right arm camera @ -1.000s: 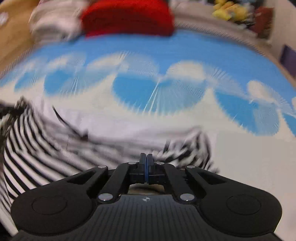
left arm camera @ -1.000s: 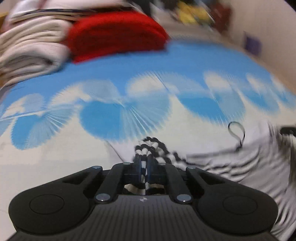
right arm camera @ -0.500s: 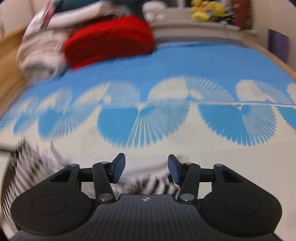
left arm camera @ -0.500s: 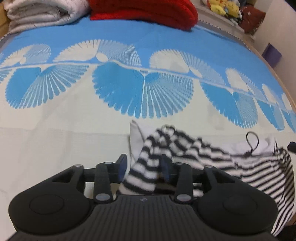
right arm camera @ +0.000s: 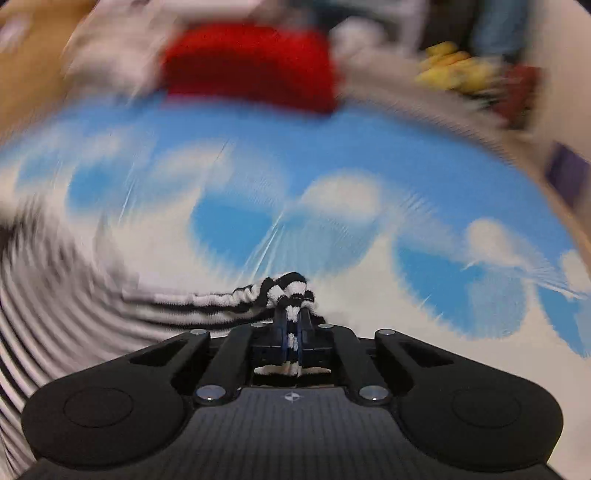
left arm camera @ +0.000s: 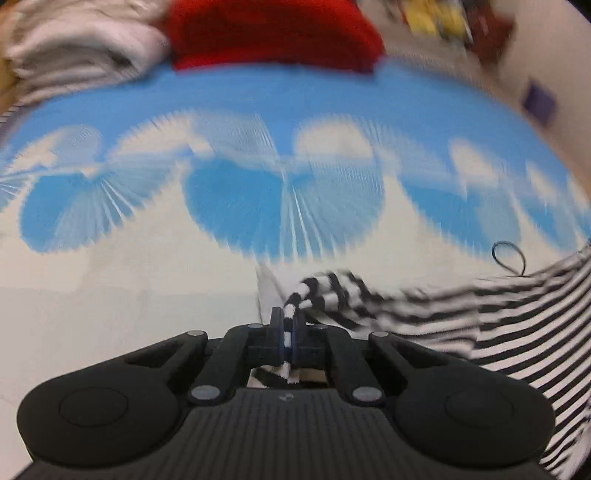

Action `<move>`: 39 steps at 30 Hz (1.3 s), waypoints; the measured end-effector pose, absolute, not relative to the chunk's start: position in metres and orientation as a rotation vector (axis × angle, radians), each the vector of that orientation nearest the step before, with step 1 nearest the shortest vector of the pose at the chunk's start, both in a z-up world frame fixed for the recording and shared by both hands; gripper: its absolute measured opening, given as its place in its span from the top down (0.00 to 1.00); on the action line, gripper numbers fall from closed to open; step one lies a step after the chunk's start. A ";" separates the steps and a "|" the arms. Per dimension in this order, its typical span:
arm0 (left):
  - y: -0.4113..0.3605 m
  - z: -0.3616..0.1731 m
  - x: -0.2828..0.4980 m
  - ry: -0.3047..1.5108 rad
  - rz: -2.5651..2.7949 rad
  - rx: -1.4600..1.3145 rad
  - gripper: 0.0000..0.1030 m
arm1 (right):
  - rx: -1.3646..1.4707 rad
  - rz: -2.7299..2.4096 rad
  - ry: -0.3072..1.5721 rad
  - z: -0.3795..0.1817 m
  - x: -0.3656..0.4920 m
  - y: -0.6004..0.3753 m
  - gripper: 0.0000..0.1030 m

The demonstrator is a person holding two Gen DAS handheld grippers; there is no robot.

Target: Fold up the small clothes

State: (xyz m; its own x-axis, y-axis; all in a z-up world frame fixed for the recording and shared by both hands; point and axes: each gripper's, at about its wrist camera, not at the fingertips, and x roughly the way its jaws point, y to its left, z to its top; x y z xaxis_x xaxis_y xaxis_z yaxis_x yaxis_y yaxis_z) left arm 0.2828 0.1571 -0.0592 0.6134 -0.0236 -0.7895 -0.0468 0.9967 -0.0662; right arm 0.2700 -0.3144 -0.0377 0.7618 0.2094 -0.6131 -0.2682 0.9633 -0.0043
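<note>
A small black-and-white striped garment (left arm camera: 480, 317) lies on a blue and cream patterned bed cover (left arm camera: 147, 295). In the left wrist view my left gripper (left arm camera: 287, 325) is shut on a bunched striped edge of it, and the cloth stretches off to the right. A thin black loop (left arm camera: 508, 258) shows at its upper edge. In the right wrist view my right gripper (right arm camera: 291, 328) is shut on another bunched corner of the striped garment (right arm camera: 55, 314), whose body spreads away to the left. Both views are blurred by motion.
At the far end of the bed sit a folded red knit (left arm camera: 273, 33) and a pile of pale folded cloth (left arm camera: 74, 48). Yellow soft toys (right arm camera: 454, 70) lie at the back right. A wooden edge (right arm camera: 22, 55) shows at far left.
Both grippers opened half a second ago and have shut again on bunched striped cloth. The garment is now pulled taut between them.
</note>
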 end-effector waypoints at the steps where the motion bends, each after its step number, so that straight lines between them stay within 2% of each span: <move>1: 0.159 -0.053 0.282 0.861 0.024 -0.106 0.97 | -0.025 0.233 0.594 -0.028 0.270 -0.322 0.96; 4: 0.152 -0.053 0.288 0.838 0.086 -0.062 0.96 | -0.002 0.161 0.517 -0.022 0.277 -0.316 0.96; 6: 0.150 -0.077 0.302 0.953 0.112 -0.056 0.96 | -0.064 0.145 0.586 -0.039 0.292 -0.298 0.96; 8: 0.152 -0.103 0.312 1.076 0.133 -0.078 0.90 | -0.131 0.125 0.699 -0.065 0.310 -0.283 0.94; 9: 0.152 -0.114 0.314 1.130 0.129 -0.084 0.82 | -0.149 0.127 0.775 -0.082 0.320 -0.279 0.94; 11: 0.154 -0.111 0.309 1.126 0.134 -0.048 0.65 | -0.197 0.107 0.886 -0.106 0.330 -0.273 0.78; 12: 0.155 -0.104 0.307 1.119 0.138 -0.029 0.55 | -0.213 0.100 0.893 -0.109 0.331 -0.272 0.74; 13: 0.159 -0.095 0.302 1.105 0.134 -0.029 0.49 | -0.214 0.098 0.879 -0.104 0.328 -0.275 0.68; 15: 0.171 -0.075 0.289 1.080 0.110 -0.079 0.49 | -0.145 0.087 0.849 -0.085 0.318 -0.288 0.61; 20: 0.197 -0.022 0.243 1.063 0.096 -0.198 0.49 | 0.158 0.053 0.774 -0.024 0.277 -0.355 0.57; 23: 0.201 -0.003 0.203 1.041 0.037 -0.261 0.49 | 0.280 0.042 0.814 -0.015 0.245 -0.393 0.56; 27: 0.209 -0.025 0.167 1.037 0.046 -0.312 0.49 | 0.403 0.040 0.928 -0.041 0.210 -0.417 0.53; 28: 0.212 -0.039 0.161 1.067 0.048 -0.322 0.50 | 0.415 0.033 0.959 -0.053 0.203 -0.418 0.53; 30: 0.215 -0.065 0.162 1.247 0.108 -0.320 0.58 | 0.442 0.020 1.065 -0.071 0.198 -0.417 0.53; 33: 0.216 -0.067 0.161 1.225 0.088 -0.334 0.56 | 0.479 0.035 1.091 -0.081 0.193 -0.418 0.53; 39: 0.207 -0.091 0.165 1.341 0.039 -0.347 0.58 | 0.390 0.061 1.188 -0.099 0.191 -0.402 0.53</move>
State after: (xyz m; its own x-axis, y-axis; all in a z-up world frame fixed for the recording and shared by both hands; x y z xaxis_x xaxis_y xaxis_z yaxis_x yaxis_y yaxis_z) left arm 0.1649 0.2066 -0.0908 0.2355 -0.1704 -0.9568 -0.2254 0.9481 -0.2243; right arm 0.1911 -0.4017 -0.0991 0.3802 0.2492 -0.8907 0.1565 0.9318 0.3275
